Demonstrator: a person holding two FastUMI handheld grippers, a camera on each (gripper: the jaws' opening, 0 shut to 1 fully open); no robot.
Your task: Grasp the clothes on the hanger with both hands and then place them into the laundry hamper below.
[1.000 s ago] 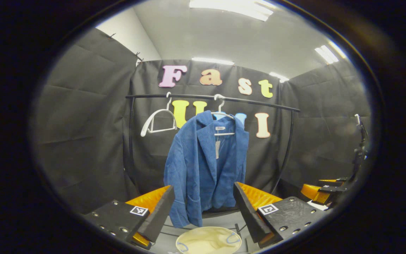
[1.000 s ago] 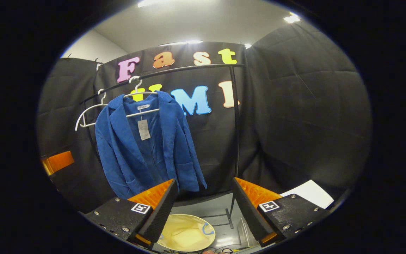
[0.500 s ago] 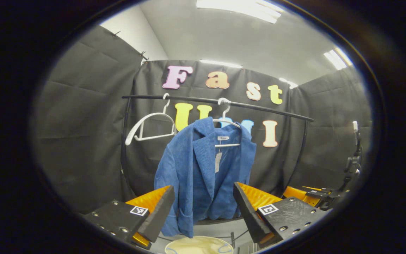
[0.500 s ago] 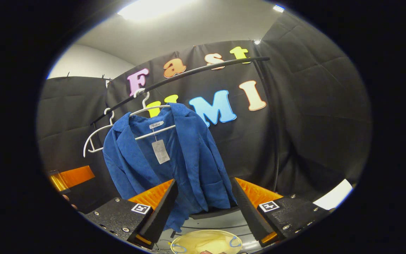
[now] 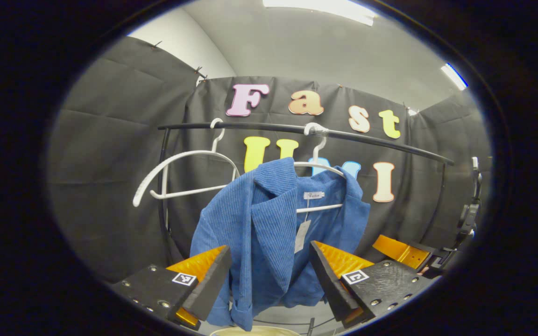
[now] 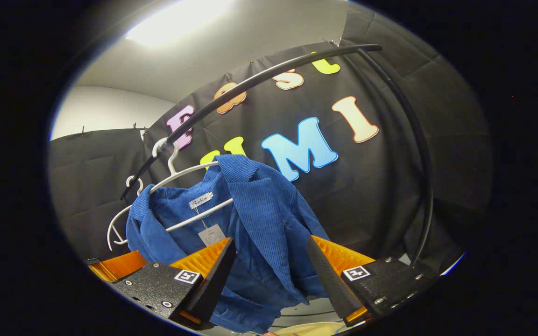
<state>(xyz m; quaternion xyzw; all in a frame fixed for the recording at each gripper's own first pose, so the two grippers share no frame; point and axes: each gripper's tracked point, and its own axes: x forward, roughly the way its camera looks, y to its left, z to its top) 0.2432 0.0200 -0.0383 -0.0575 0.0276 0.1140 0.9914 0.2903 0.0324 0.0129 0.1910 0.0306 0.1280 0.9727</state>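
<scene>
Both tongs (image 5: 269, 275) (image 6: 269, 275) agape, blue jacket (image 5: 269, 242) (image 6: 255, 233) between, untouched

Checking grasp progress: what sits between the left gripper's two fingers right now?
In the left gripper view, the left gripper is open, and the blue jacket hangs in the gap between its fingers on a white hanger; neither finger visibly touches it.
</scene>
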